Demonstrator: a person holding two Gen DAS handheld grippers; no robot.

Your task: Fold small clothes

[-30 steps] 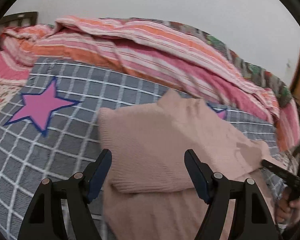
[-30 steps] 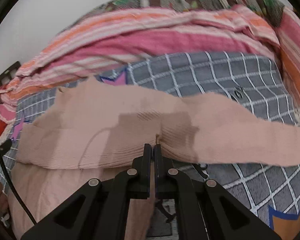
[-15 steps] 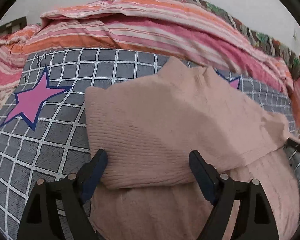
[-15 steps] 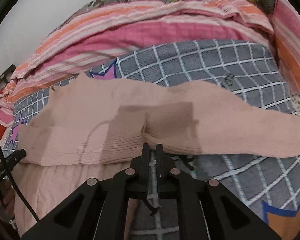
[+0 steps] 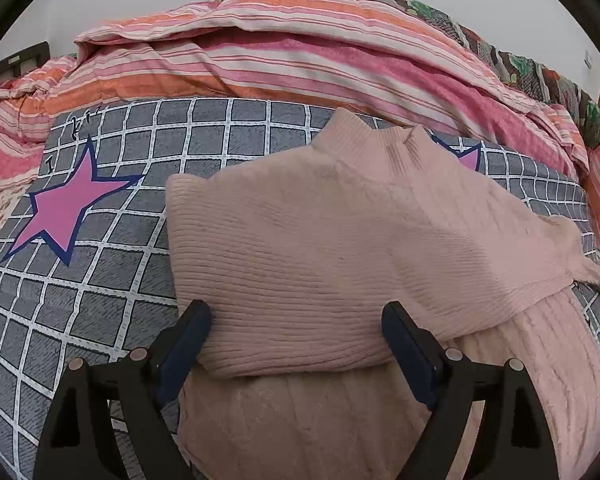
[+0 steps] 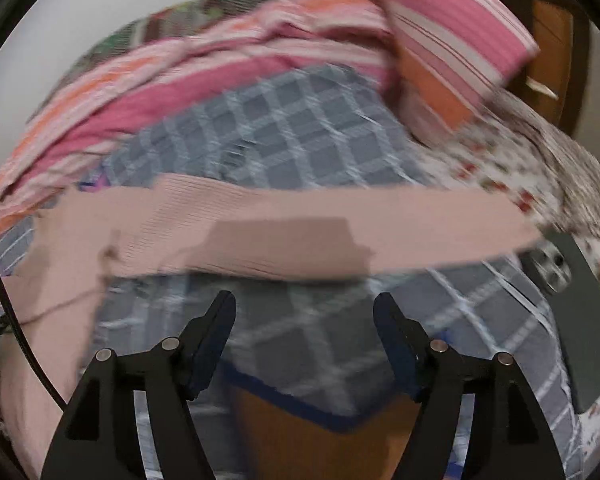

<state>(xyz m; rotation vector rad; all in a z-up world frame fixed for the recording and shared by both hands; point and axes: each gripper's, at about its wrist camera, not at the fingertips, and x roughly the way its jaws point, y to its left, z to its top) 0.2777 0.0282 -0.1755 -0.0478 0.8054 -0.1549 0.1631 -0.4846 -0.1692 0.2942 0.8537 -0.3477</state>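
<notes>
While the big bed (image 5: 112, 280) with its grey cover of white squares filled both views, a heap of pink, orange and white striped blankets (image 5: 300, 60) lay bunched along its far side. A big pink star (image 5: 66, 204) with a dark blue edge was printed on the cover at the left.

The soft pink knitted sweater (image 5: 320, 248) lay flat on the bed cover, in the middle of the left view. Its neck pointed toward the blankets. One sleeve was folded across its front, and the folded edge lay near the left tool (image 5: 296, 322). In the right view, which was blurry, the other long sleeve (image 6: 380, 224) stretched sideways across the cover.

A dark flat phone (image 6: 580, 316) lay on the bed just past the end of that sleeve.

The left tool's two fingers stood wide apart and were opening more. They sat on either side of the folded part, not pinching it. The right tool (image 6: 304, 312) was opening too, with only the bed cover between its fingers and the sleeve just beyond them.
</notes>
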